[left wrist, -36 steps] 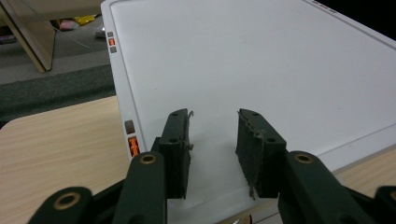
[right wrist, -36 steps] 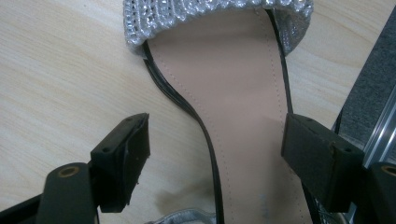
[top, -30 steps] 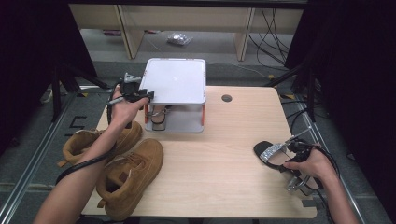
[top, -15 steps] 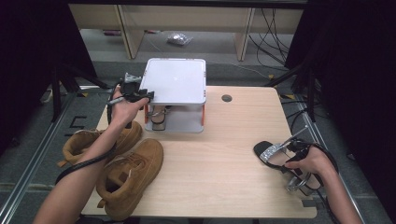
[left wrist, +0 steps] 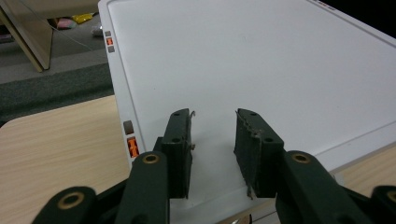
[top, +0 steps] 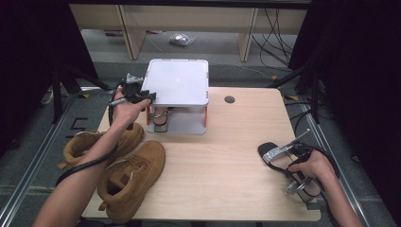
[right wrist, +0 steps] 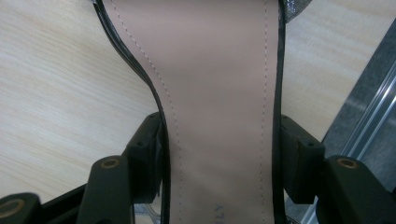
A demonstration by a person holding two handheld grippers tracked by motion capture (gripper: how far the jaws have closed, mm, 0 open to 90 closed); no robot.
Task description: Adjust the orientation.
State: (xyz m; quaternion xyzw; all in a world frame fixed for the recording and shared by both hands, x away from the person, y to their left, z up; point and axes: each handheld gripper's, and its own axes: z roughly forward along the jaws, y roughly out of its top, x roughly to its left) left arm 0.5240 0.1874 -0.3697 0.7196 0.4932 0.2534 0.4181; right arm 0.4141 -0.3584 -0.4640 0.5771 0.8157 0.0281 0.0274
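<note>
Here, sandal (right wrist: 219, 107): near right table edge, flat beige insole, thin black rim, glittery strap.
Right gripper (right wrist: 219, 158): jaws have just been closing, pads on both sandal edges, likely to lift it.
Left gripper (left wrist: 212, 154): jaws apart, hovering over rack's smooth white top (left wrist: 261, 70).
Rack (top: 178, 82): far left; another sandal (top: 161, 122) below.
Tan suede boots (top: 127, 175): near left.

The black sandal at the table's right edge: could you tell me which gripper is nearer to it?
Right. The right gripper has its jaws around the sandal, while the left gripper is far across the table at the white rack.
</note>
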